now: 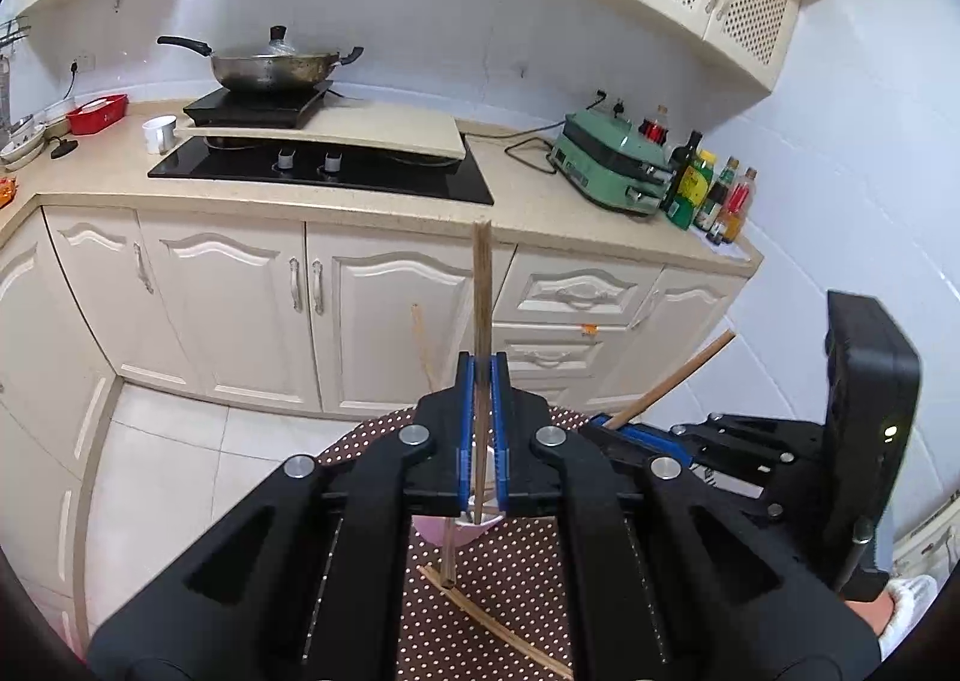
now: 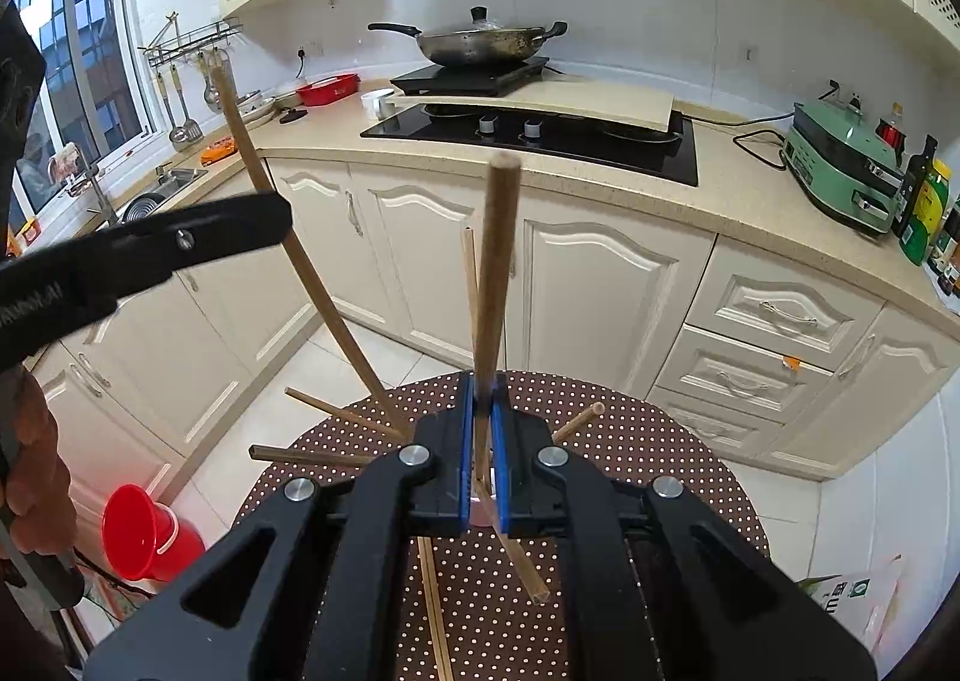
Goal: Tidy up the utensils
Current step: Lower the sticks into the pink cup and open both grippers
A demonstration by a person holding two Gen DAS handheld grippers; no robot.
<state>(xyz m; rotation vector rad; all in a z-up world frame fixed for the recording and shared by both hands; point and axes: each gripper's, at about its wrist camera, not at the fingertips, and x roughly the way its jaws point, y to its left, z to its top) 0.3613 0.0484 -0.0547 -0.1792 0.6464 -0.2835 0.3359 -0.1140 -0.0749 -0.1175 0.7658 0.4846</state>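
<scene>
Each gripper is clamped on one chopstick above a round table (image 2: 630,441) covered in a brown dotted cloth. In the left wrist view the left gripper (image 1: 482,381) is seen with its blue pads pressed together on a dark chopstick (image 1: 482,285), which stands nearly upright and rises as far as the counter (image 1: 300,195) edge; its lower end reaches down towards a pale pink cup (image 1: 462,531) partly hidden under the jaws. To the right in that view the right gripper (image 1: 606,429) is seen side-on, with a lighter stick slanting up and away from it.

In the right wrist view the right gripper (image 2: 483,387) is pinched shut on a light chopstick (image 2: 498,261) that leans slightly right. The left gripper's black body (image 2: 180,243) is seen at the left, its chopstick (image 2: 288,237) slanting across the cabinets. Several loose chopsticks (image 2: 318,456) lie scattered on the cloth or stick out from behind the jaws; whether any of them sit in the cup cannot be told. A red funnel (image 2: 135,531) is seen beside the table, low on the left
</scene>
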